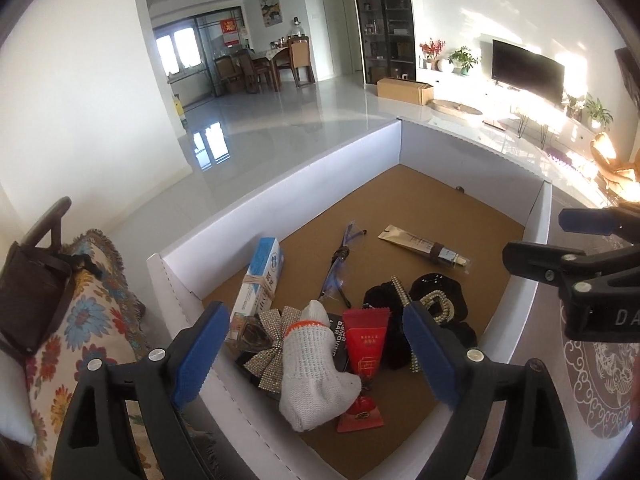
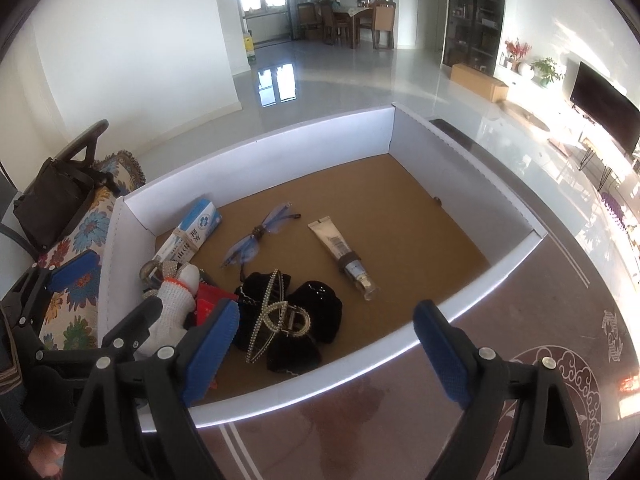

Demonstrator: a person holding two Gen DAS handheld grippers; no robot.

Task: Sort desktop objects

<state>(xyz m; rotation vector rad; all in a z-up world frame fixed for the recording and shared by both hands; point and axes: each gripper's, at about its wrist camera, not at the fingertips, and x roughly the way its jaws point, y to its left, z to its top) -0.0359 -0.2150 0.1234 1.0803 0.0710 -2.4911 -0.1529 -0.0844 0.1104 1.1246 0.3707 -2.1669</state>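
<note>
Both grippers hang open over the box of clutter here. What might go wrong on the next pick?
1. The white sock lies over the red tube and rhinestone bow; a grab there may lift several things.
2. The pearl clip sits on black velvet, so the right gripper may snag the fabric.
3. The left gripper hangs close to the box wall and may clip it.

Home living room: television [image 1: 527,75], dining table [image 2: 357,13]

Sharp, bright daylight — right-side sun glare, fisheye-bent edges
</note>
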